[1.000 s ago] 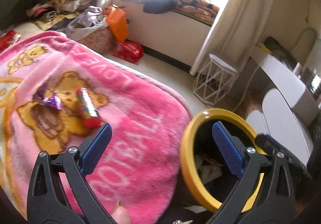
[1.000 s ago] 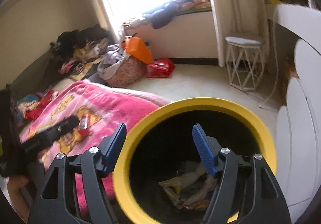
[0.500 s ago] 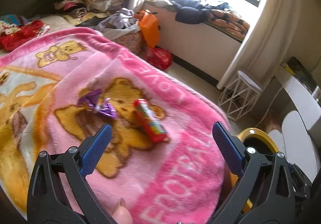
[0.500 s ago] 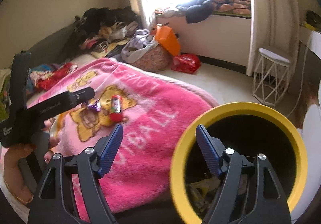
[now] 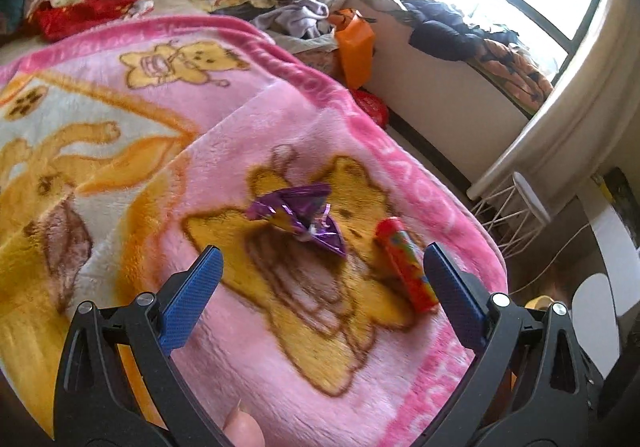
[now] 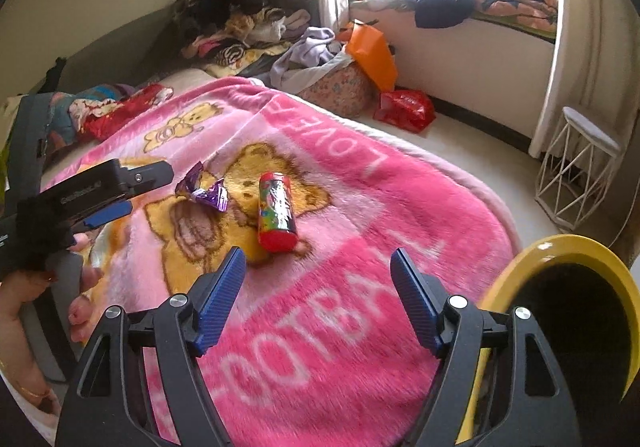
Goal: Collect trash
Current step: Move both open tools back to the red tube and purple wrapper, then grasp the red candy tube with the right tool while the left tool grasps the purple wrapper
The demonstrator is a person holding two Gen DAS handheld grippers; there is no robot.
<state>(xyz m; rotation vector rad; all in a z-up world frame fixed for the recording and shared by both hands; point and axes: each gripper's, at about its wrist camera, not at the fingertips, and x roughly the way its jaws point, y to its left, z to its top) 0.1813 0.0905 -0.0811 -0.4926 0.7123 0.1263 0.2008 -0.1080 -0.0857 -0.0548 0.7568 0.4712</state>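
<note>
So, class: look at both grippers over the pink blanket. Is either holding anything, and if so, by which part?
Nothing is held. The left gripper and right gripper both stand open and empty; the purple wrapper and red tube lie untouched on the blanket.

Open blanket surrounds purple wrapper and red tube; yellow bin borders the bed's right edge.

Left gripper hung open over pink blanket; purple wrapper and red tube lay between fingers
</note>
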